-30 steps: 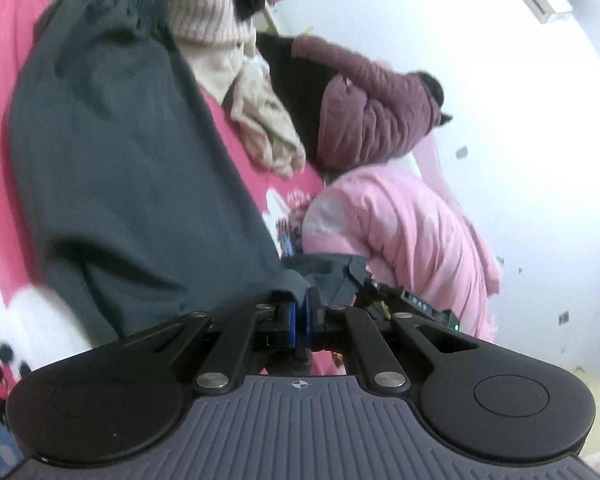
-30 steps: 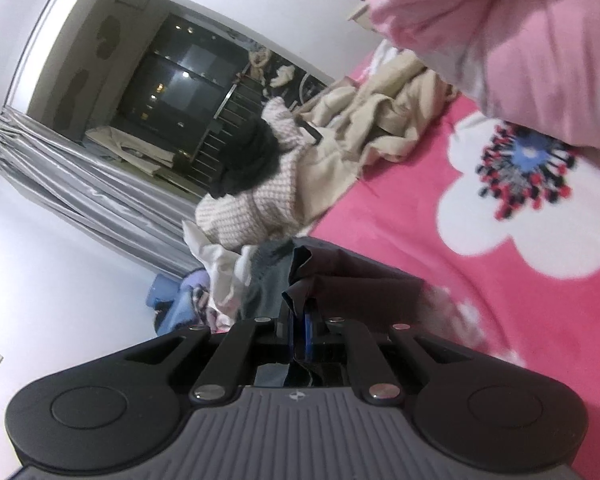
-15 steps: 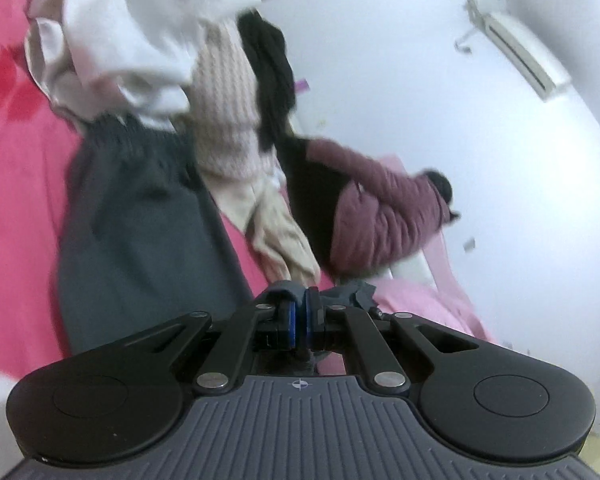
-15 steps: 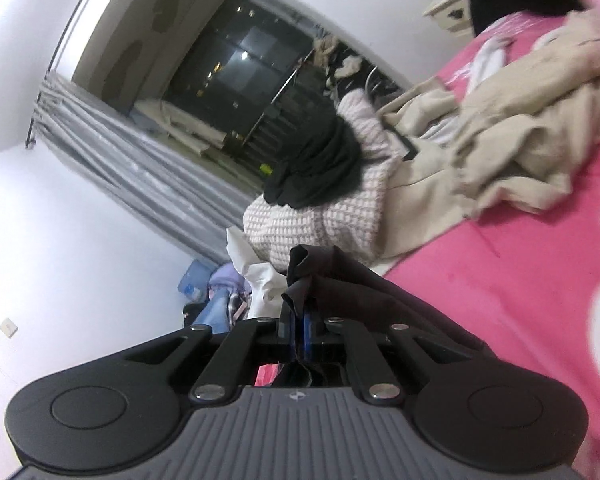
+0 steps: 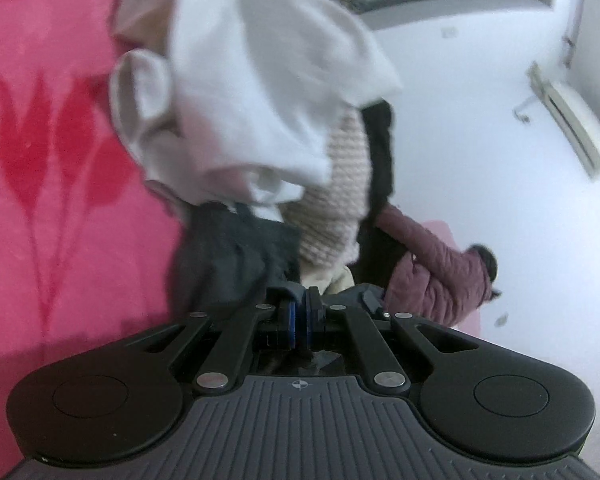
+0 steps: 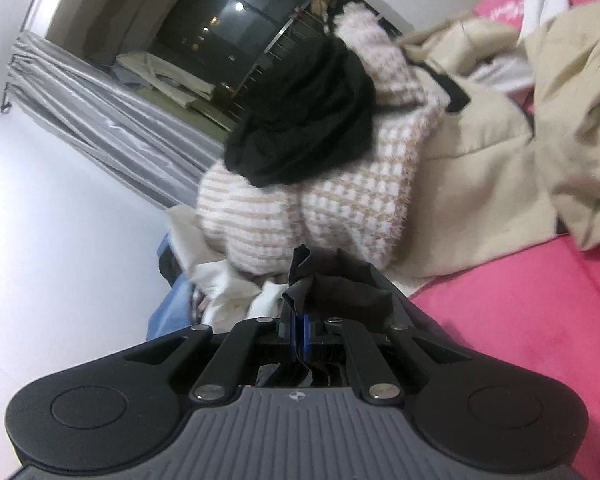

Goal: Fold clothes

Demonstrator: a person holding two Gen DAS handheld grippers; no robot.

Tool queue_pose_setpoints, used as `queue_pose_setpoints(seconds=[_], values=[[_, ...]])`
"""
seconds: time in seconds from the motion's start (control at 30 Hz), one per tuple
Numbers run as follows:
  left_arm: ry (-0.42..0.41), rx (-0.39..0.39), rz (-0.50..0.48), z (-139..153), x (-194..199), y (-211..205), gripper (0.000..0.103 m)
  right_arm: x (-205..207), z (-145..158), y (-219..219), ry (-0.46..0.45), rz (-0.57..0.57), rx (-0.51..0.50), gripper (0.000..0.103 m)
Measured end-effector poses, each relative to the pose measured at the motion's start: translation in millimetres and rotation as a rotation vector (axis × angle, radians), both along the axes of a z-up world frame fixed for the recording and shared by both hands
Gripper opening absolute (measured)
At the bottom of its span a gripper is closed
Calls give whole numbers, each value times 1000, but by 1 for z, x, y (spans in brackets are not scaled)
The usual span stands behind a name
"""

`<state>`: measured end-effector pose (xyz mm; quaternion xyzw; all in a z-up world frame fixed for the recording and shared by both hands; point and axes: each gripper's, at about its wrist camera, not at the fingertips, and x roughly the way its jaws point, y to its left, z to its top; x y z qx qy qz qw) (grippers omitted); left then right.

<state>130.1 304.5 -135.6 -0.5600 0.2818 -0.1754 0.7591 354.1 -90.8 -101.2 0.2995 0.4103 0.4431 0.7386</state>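
Observation:
My left gripper (image 5: 300, 304) is shut on the edge of the dark grey trousers (image 5: 228, 264), which bunch up just ahead of it on the pink bed cover (image 5: 40, 140). My right gripper (image 6: 299, 320) is shut on another dark edge of the grey trousers (image 6: 340, 276), whose cloth folds over its fingertips. Most of the garment is hidden below both grippers.
A pile of clothes lies ahead: a white garment (image 5: 240, 92), a pink-and-cream knit sweater (image 6: 312, 204), a black garment (image 6: 308, 124), a beige coat (image 6: 540, 136) and a maroon padded jacket (image 5: 432, 268). White walls, a grey curtain (image 6: 100, 108) and a dark window stand beyond.
Both grippers have moved forward toward the clothes pile, carrying the trousers' edge. The long flat stretch of trousers seen earlier has shortened to a bunch. The pile looks much closer.

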Motion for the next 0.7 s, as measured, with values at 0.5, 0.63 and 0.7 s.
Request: queue_pose_setpoints(seconds=[0.5,0.63,0.7], values=[[50,-419,143,-75,13,50,35,31,-56,-1,208,-95,144,38],[21,-433,174,-73,7,59,37,9,-29,14,80,109,80,38],[21,-418,167,-71,4,59,39,-1,-19,40,17,259,-23,38]])
